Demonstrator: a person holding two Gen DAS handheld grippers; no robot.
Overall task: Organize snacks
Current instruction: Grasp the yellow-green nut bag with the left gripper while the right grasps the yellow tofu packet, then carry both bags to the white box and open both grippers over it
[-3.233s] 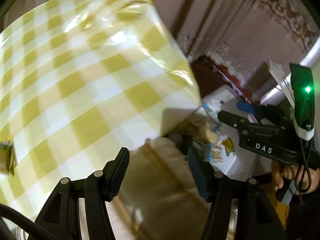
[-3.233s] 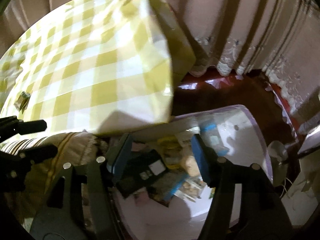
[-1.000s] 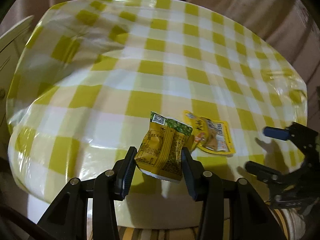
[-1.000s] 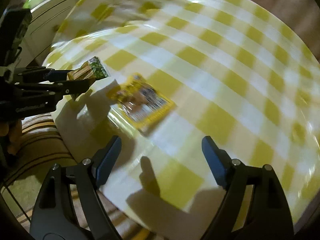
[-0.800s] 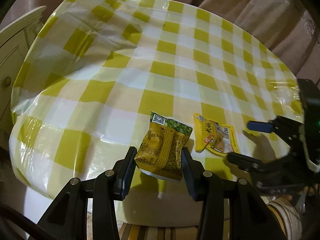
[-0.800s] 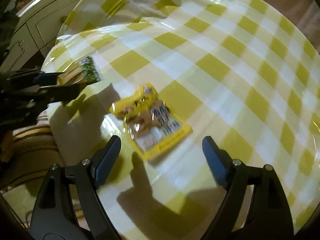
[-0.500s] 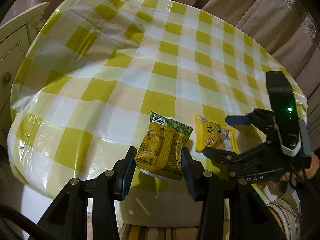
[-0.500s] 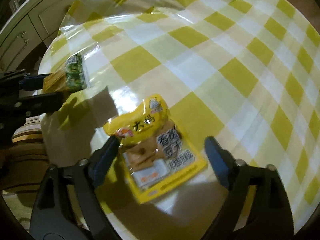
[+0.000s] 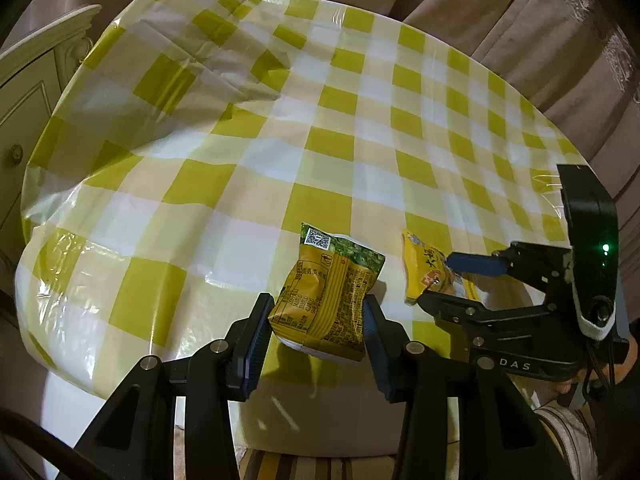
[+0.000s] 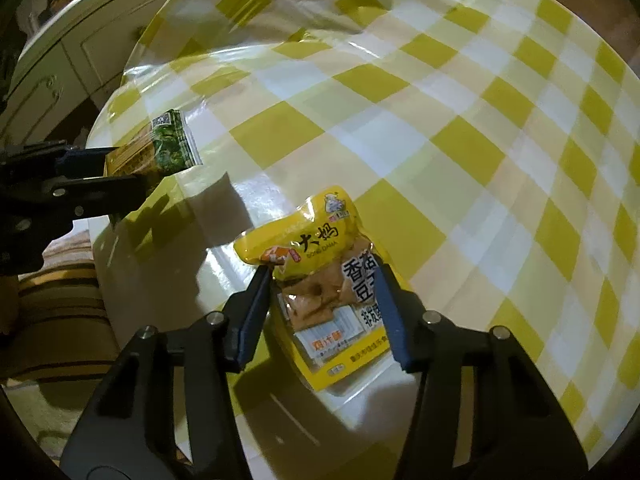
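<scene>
My left gripper is shut on a yellow-and-green snack packet and holds it just above the near edge of the checked table. It also shows at the left of the right wrist view. A yellow tofu snack packet lies flat on the tablecloth. My right gripper has closed its fingers around this packet, pads against its two sides. In the left wrist view the right gripper straddles the same packet.
The round table carries a glossy yellow-and-white checked cloth. A cream cabinet stands at the left. Brown curtains hang behind. A striped cushion lies below the table edge.
My right gripper has come down over the yellow tofu packet and narrowed its fingers onto it. My left gripper has kept hold of the green-and-yellow packet, nearly still.
</scene>
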